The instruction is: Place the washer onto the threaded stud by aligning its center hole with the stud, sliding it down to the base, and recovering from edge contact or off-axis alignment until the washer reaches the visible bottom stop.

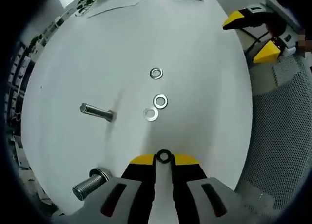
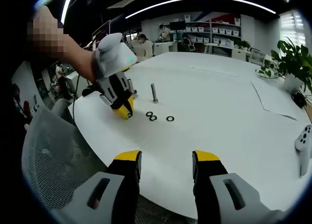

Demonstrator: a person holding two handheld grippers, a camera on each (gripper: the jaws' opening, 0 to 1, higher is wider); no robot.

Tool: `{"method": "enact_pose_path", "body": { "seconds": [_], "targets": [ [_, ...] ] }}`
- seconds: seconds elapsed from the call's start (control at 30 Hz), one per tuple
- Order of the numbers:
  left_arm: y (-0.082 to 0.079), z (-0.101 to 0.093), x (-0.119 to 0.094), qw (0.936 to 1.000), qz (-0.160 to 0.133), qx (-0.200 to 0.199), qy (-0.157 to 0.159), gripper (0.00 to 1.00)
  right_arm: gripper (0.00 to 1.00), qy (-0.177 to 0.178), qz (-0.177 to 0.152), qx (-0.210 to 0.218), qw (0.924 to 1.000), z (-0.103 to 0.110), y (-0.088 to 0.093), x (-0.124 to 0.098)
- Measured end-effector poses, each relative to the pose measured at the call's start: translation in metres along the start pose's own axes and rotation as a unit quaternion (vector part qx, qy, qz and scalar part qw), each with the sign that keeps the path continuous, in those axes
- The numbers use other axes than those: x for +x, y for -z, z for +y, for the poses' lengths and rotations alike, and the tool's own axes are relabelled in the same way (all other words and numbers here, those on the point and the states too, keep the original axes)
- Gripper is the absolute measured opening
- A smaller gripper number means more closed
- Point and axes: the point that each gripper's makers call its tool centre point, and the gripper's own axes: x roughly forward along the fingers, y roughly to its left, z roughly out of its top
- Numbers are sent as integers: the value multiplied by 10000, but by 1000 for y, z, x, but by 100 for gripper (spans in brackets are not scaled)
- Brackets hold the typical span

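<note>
We hold a washer (image 1: 164, 156) pinched edge-on in our left gripper (image 1: 164, 158), low over the table (image 1: 204, 63); our right gripper (image 2: 165, 160) hangs wide. The stud (image 1: 96, 110) stands far-left. A tilted approach could catch the threads and jam.

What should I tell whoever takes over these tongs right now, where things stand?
Left tongs: shut on a washer, held low over the white table.
Right tongs: open, holding nothing, back at the table's near edge.
Things: three loose washers lie flat on the table; the upright threaded stud stands apart from them with nothing on it. A second stud stands nearer the left tongs.
Done: one washer picked up.
Left: line its hole over a stud and slide it down to the base.
</note>
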Motion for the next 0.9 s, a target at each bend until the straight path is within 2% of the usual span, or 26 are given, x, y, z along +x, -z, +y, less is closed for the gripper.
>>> {"method": "enact_pose_path", "body": {
  "seconds": [0.07, 0.1, 0.13, 0.33, 0.53, 0.77, 0.9],
  "targets": [
    [0, 1, -1, 9999, -5, -147, 16, 9, 44, 1, -8, 3, 10000, 0, 0, 0],
    [0, 0, -1, 9989, 19, -463, 71, 9, 44, 1, -8, 2, 10000, 0, 0, 0],
    [0, 1, -1, 9984, 31, -553, 104, 9, 44, 2, -9, -6, 10000, 0, 0, 0],
    [-1, 3, 0, 9993, 65, -354, 82, 8, 44, 5, -17, 7, 10000, 0, 0, 0],
    [-2, 10, -4, 9994, 18, -339, -11, 8, 44, 3, -21, 6, 10000, 0, 0, 0],
    [-23, 30, -23, 9983, -357, -371, -265, 8, 44, 0, -19, -11, 10000, 0, 0, 0],
    [-32, 38, -29, 9979, -446, -318, -342, 8, 44, 4, -4, -16, 10000, 0, 0, 0]
  ]
}}
